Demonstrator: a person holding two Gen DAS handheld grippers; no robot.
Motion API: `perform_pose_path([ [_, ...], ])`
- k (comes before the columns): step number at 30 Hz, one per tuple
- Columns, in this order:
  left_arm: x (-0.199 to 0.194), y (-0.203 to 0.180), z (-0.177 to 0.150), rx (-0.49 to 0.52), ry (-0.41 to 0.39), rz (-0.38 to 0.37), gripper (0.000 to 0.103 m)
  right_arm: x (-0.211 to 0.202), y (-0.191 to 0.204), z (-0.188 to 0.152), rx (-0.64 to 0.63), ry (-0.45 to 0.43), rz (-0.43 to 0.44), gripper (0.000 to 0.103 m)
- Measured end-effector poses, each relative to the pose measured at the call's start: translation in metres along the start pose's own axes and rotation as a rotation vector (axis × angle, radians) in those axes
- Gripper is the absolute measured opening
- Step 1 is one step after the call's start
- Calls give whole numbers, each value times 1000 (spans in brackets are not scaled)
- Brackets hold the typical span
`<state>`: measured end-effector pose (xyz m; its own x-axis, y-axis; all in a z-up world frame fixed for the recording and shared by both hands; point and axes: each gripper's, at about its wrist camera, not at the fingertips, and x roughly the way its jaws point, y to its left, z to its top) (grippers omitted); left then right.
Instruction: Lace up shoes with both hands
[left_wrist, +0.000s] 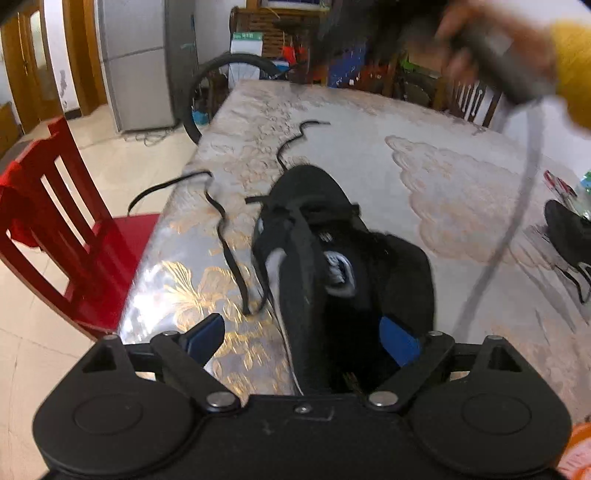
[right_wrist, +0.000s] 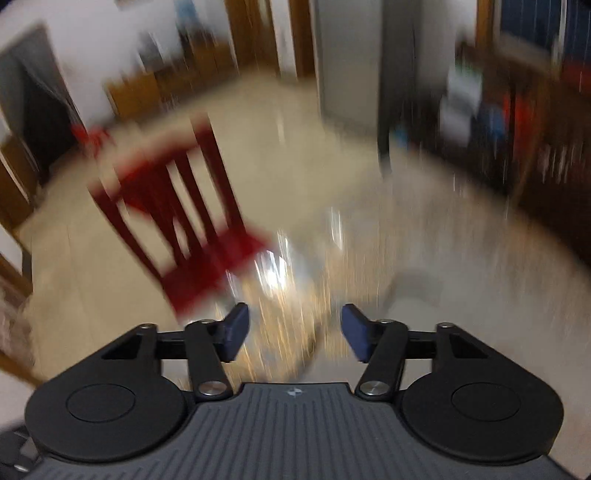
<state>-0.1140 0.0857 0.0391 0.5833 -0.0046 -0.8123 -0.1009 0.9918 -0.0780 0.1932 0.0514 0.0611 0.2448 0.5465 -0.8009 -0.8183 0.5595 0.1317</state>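
While straddling the black shoe (left_wrist: 332, 251) at frame centre, left gripper (left_wrist: 303, 339) spread wide, pads not pressing. Loose lace (left_wrist: 229, 251) lying left on table (left_wrist: 424, 147). Right gripper (right_wrist: 293, 332) open, empty, view blurred.

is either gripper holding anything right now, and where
Right gripper: nothing, jaws open. Left gripper straddles the black shoe at its heel, jaws wide; grip unclear.
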Motion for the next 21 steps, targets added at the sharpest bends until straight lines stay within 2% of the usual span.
perform_pose_path([
  [2,3,-7,-2,28,17,29,90,48,-12,-18,45,103,33,51],
  [6,16,-18,-4,87,49,159,90,90,-12,-46,21,115,50,48],
  [8,18,-15,-5,86,54,224,90,81,-14,-49,21,89,59,48],
  [11,23,-3,-3,58,59,317,90,48,-11,-69,-10,121,45,32],
  [12,25,3,-1,38,64,333,95,35,-11,-76,-23,128,42,27],
  [13,26,10,1,14,70,336,95,25,-11,-87,-36,137,37,25],
  [14,27,16,3,-11,74,339,95,15,-10,-99,-49,147,32,18],
  [15,27,20,6,-23,71,346,95,7,-8,-111,-61,160,33,7],
  [16,28,23,8,-19,65,358,95,-2,-5,-123,-73,173,35,4],
  [19,32,30,18,-9,56,389,95,-26,5,-156,-133,190,25,4],
  [20,34,32,20,-12,54,386,95,-31,0,-161,-98,190,28,5],
  [21,36,34,22,-15,50,380,95,-36,-9,-161,-21,169,32,15],
])
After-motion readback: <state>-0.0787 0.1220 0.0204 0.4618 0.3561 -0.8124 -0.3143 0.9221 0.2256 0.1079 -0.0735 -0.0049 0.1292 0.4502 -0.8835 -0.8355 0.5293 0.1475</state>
